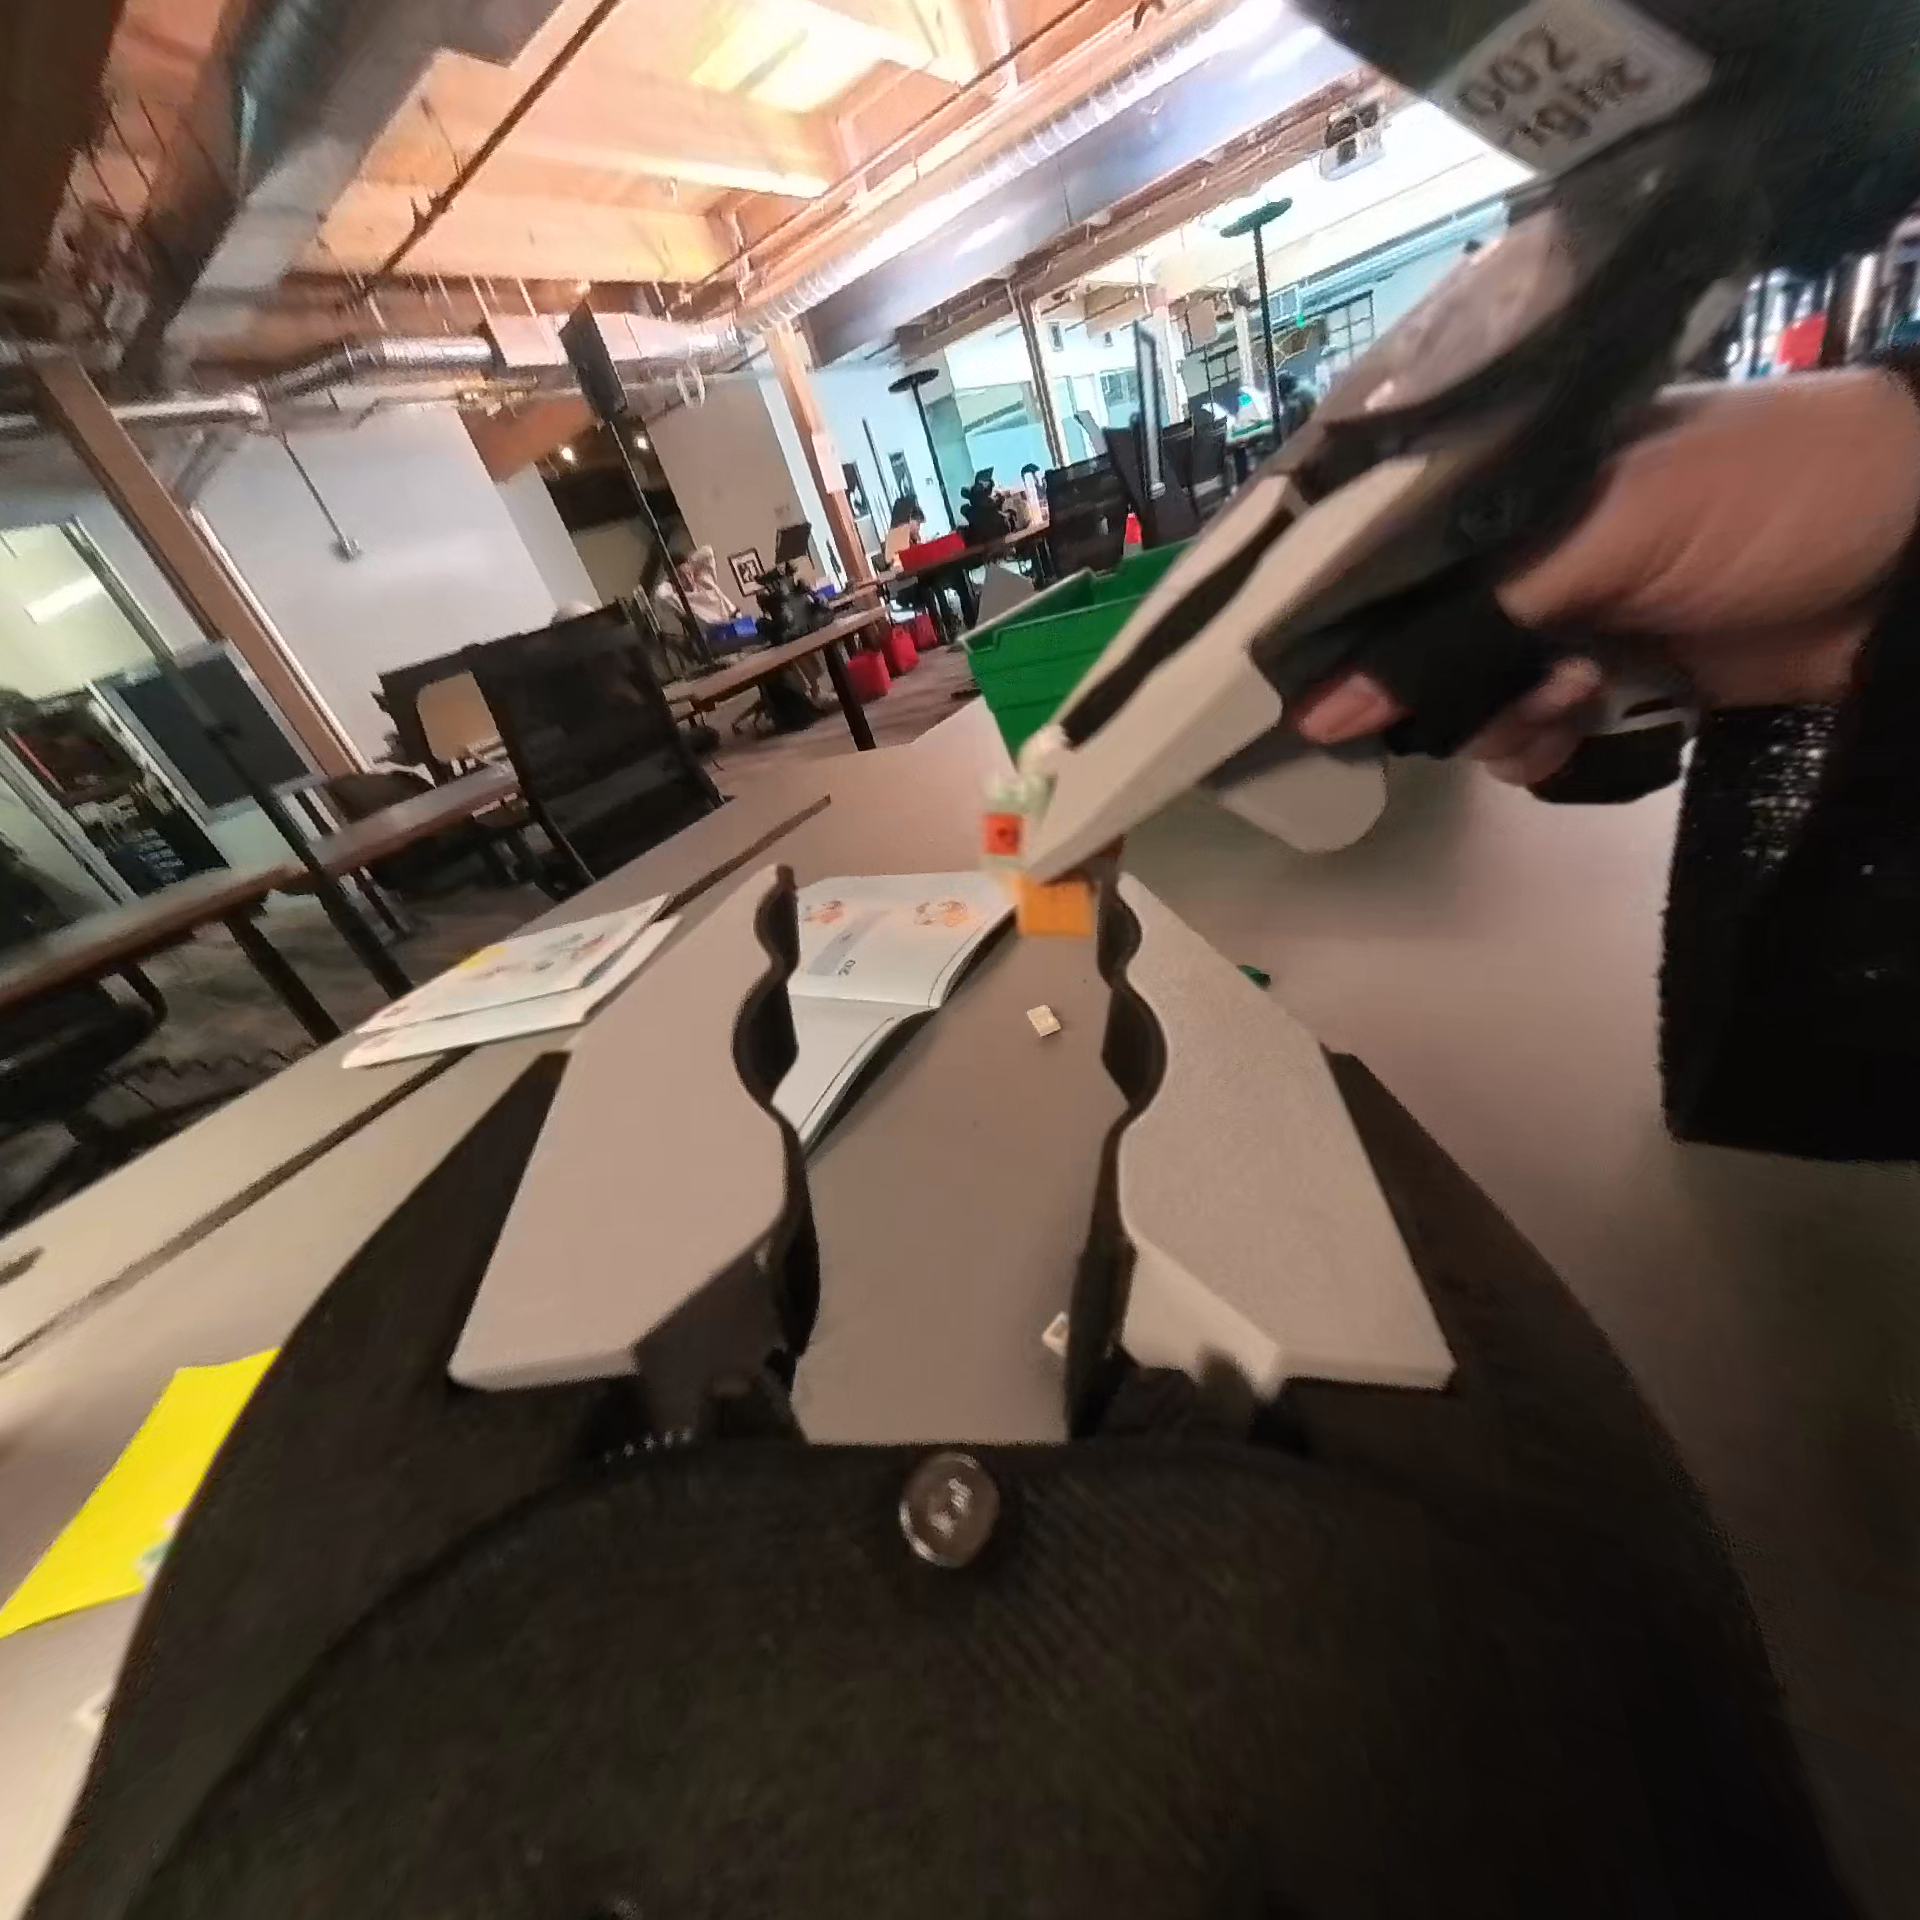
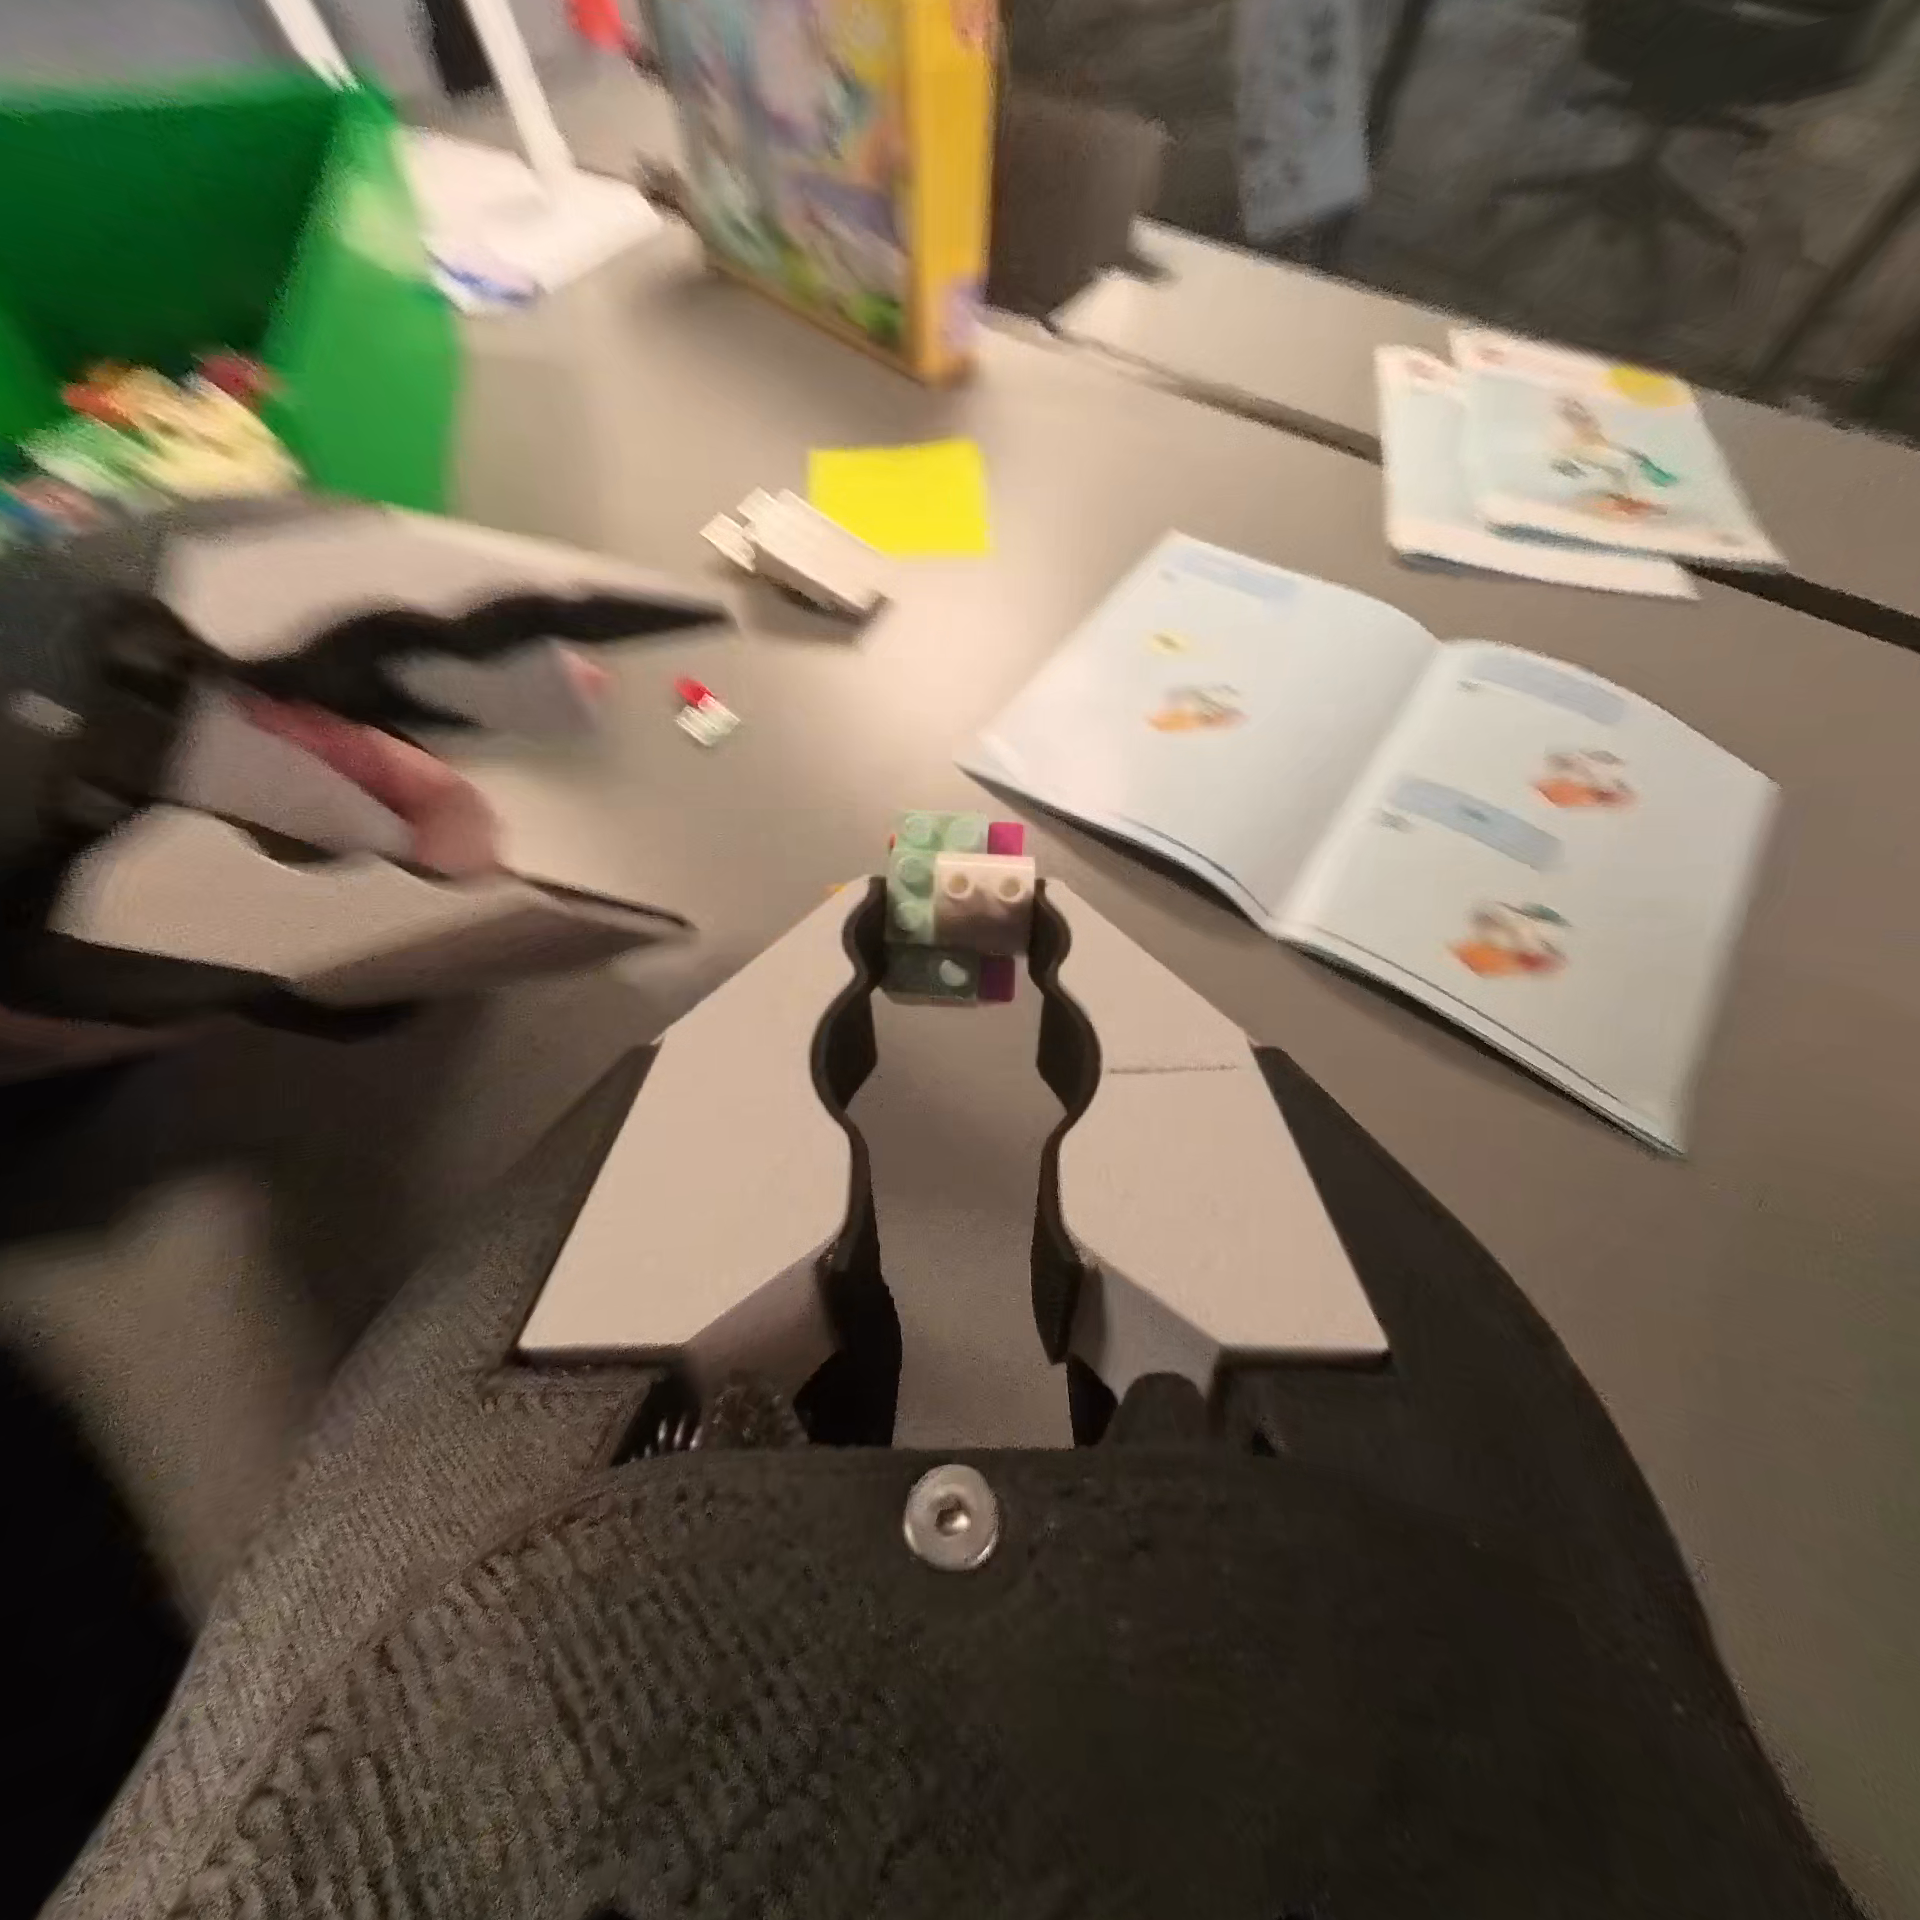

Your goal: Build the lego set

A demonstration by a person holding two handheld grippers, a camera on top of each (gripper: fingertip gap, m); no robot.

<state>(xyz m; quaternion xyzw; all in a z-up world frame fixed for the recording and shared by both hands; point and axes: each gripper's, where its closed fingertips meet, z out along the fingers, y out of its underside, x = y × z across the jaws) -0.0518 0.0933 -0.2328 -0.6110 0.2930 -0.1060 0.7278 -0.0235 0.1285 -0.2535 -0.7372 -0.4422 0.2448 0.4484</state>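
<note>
My right gripper (image 2: 956, 920) is shut on a small lego assembly (image 2: 961, 899) of mint green, white and magenta bricks and holds it above the grey table (image 2: 1039, 644). In the left wrist view the right gripper (image 1: 1039, 805) comes in from the upper right, and the assembly (image 1: 1006, 833) shows red and orange parts. It hangs just beyond my left gripper (image 1: 945, 914), which is open wide and empty. In the right wrist view the left gripper (image 2: 691, 774) is a blur at the left, jaws apart.
An open instruction booklet (image 2: 1351, 810) lies right of centre, with more booklets (image 2: 1558, 457) behind it. A green bin (image 2: 353, 312) with loose bricks stands at the left, and the set's box (image 2: 862, 177) at the back. White flat pieces (image 2: 800, 551), a yellow note (image 2: 899, 499) and a small red-and-white piece (image 2: 707, 715) lie on the table. My hands' fingertips stand some 5 cm from each other. The small red-and-white piece (image 2: 707, 715) is about 15 cm from my left fingertips.
</note>
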